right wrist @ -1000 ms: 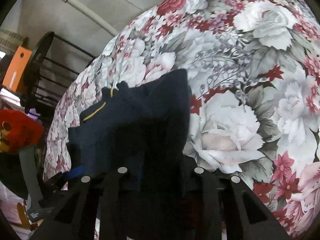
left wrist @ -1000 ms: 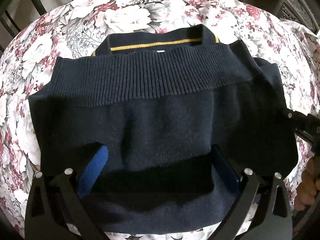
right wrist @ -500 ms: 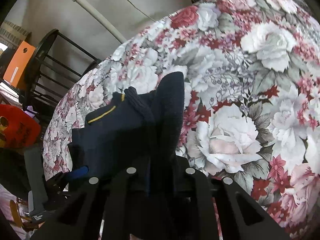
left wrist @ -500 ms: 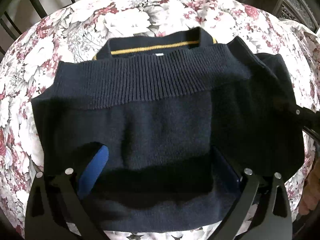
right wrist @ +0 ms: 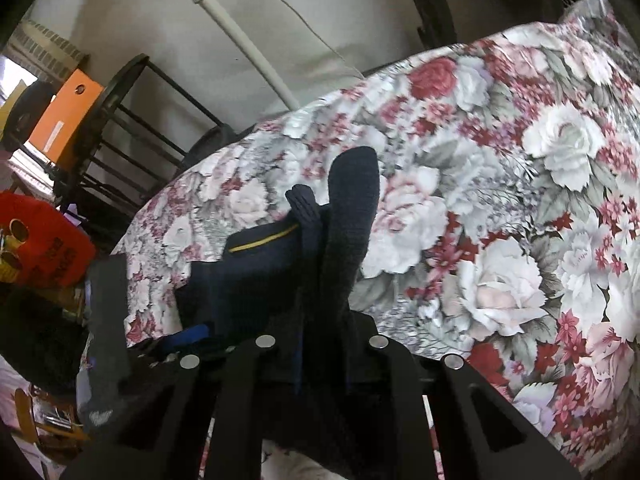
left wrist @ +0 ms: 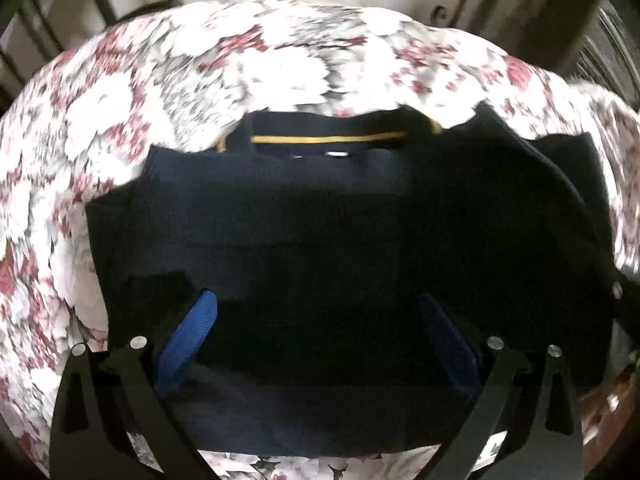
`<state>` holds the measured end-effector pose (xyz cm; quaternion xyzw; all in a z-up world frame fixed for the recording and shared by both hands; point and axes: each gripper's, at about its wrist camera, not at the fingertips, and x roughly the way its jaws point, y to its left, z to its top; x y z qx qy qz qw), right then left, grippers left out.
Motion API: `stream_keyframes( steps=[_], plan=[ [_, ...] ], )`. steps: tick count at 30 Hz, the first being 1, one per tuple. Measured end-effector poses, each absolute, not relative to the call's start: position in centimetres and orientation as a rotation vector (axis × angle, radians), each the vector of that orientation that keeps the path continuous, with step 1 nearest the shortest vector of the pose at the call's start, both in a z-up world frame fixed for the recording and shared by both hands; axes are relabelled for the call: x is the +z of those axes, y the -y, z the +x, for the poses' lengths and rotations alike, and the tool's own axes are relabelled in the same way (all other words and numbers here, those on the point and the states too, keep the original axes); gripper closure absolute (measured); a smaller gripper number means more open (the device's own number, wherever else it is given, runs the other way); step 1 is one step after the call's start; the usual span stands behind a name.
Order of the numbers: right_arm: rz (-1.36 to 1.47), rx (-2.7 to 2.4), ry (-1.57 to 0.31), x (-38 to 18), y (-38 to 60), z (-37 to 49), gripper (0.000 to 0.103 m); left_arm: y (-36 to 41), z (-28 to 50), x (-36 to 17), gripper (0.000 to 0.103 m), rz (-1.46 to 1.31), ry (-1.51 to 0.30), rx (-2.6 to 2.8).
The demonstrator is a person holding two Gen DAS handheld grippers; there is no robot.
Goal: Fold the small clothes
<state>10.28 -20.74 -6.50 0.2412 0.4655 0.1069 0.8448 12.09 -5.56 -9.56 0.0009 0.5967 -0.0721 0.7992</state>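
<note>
A navy knit sweater (left wrist: 320, 220), folded with its yellow-striped collar at the far side, is seen lying on a floral cloth (left wrist: 120, 120). The left gripper (left wrist: 320, 320) is held spread wide above the sweater's near part, its blue pads (left wrist: 188, 336) apart and clamping nothing. The right gripper (right wrist: 320, 360) has just been closing and is clenched on a raised fold at the sweater's right edge.
</note>
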Motion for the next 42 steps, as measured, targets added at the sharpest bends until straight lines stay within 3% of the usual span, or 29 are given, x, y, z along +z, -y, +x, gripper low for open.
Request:
stream_keyframes(
  steps=[16,31,39,42],
  plan=[
    [0.513,0.275,-1.003,-4.0,15.3,10.3,0.089,3.2,10.6,-6.6,0.006,-0.084,-1.239,-0.204],
    [0.493,0.324,-1.037,-2.7,7.0,11.2,0.089,-4.9,8.7,-4.3,0.020,-0.139,-1.170,-0.138],
    [0.423,0.399,-1.095,-4.1,-0.1,11.9,0.089,-11.3,8.4,-5.7,0.020,-0.164,-1.192,-0.035],
    [0.418,0.421,-1.168,-7.2,-2.3,12.7,0.084,-13.8,8.8,-8.7,0.020,-0.171,-1.297,0.020]
  ],
)
